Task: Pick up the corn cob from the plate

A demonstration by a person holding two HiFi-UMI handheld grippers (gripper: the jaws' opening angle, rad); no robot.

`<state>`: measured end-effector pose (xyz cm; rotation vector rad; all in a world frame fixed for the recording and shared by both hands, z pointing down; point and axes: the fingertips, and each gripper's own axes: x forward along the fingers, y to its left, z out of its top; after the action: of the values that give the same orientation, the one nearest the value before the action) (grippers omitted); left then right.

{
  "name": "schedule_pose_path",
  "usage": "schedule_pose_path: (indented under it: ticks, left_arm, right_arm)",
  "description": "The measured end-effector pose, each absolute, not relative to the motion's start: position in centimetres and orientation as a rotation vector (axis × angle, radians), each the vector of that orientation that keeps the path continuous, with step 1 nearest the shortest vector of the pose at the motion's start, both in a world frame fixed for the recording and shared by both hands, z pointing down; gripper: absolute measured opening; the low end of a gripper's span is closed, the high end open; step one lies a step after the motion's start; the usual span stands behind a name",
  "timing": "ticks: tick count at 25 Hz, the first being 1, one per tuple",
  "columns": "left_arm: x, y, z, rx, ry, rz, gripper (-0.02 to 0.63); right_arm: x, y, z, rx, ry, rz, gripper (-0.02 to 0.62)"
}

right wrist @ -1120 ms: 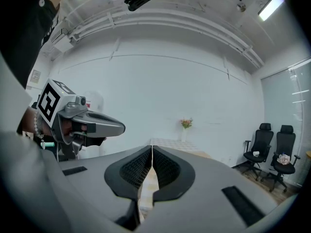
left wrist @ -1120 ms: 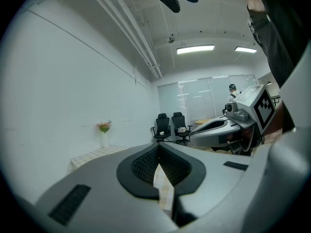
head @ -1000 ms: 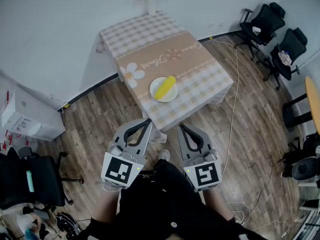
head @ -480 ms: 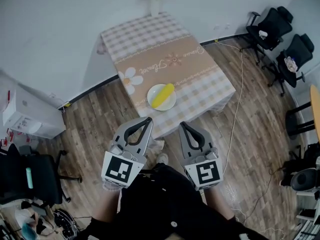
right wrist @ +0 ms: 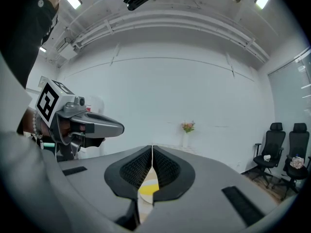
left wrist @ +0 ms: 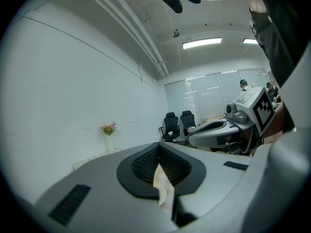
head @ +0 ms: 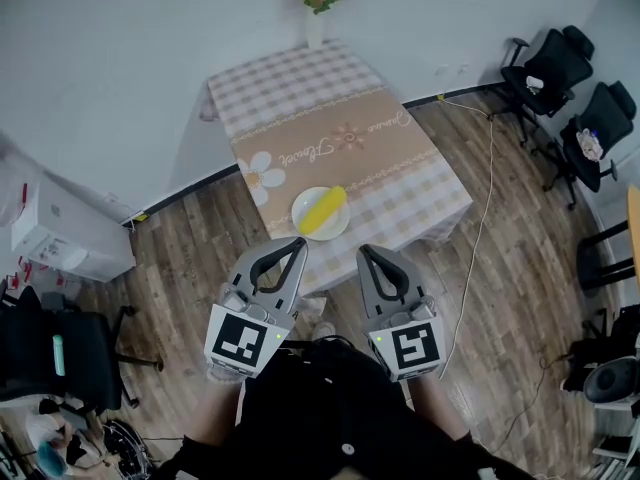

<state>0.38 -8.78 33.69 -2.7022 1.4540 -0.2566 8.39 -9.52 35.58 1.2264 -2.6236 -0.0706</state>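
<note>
reaching toward the rectangular table under its grey-checked and beige cloth (head: 290, 83) with closed tools is the main hazard, as i judge it. the 2 tools are the grey left gripper with its marker cube (head: 297, 241) and its twin, the right gripper (head: 362, 250). both have their jaws pressed together with nothing between them, and both are held short of the table's near edge, apart from everything on it. jaws that arrive narrow like this would butt against the target rather than straddle it. 1 of them would need to spread wide first.

the round white plate (head: 305, 200) sits close to the near edge of the cloth. a nudge from a jaw tip could slide it toward that edge or tip it. a low approach could also snag the hanging cloth and drag it.

the long yellow corn cob (head: 324, 209) lies on that plate, slanting across it from lower left to upper right in the head view. it spans most of the plate's width. it looks smooth and cylindrical, so i expect it to roll if pinched off-centre or along its length. a grip across the middle seems safest.
</note>
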Motion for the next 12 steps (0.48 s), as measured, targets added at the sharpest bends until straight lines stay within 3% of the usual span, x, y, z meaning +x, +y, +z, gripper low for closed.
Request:
schedule_pose_path:
  ticks: [12]
  left_arm:
    - [2.2,-10.8,33.9,-2.736,1.492,-0.241,0.012]
  right_arm:
    - [10.9,-11.2,35.6,1.274,-2.616,-0.048,0.043]
